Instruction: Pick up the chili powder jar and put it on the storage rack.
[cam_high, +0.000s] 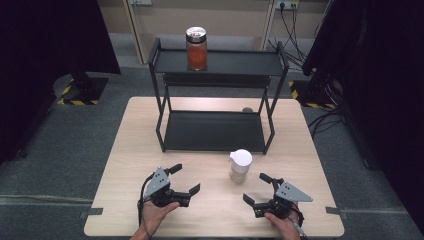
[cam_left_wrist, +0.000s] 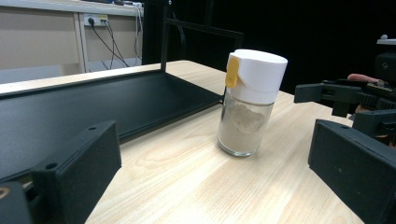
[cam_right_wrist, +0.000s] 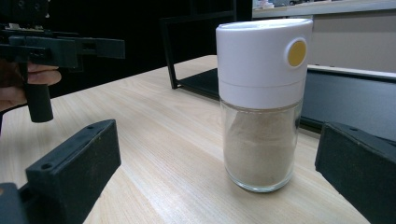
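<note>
Two tongs, left tongs (cam_high: 184, 179) and right tongs (cam_high: 256, 188), both spread and empty near table (cam_high: 125, 150) front edge; white-capped shaker jar (cam_high: 240, 165) stands upright between them, front of black rack (cam_high: 215, 131); approach step, next likely right tongs close around jar body

Clear glossy glass jar (cam_right_wrist: 259, 144) with smooth white plastic cap (cam_right_wrist: 262, 60) — pale matt wood-grain desk (cam_right_wrist: 177, 140) — matt black metal shelf (cam_high: 215, 131).

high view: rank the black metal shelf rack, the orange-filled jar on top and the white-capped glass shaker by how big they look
1. Black metal shelf rack, by far the largest.
2. Orange-filled jar.
3. White-capped glass shaker, slightly smaller; it stands nearer the camera, so true sizes are unsure.
</note>
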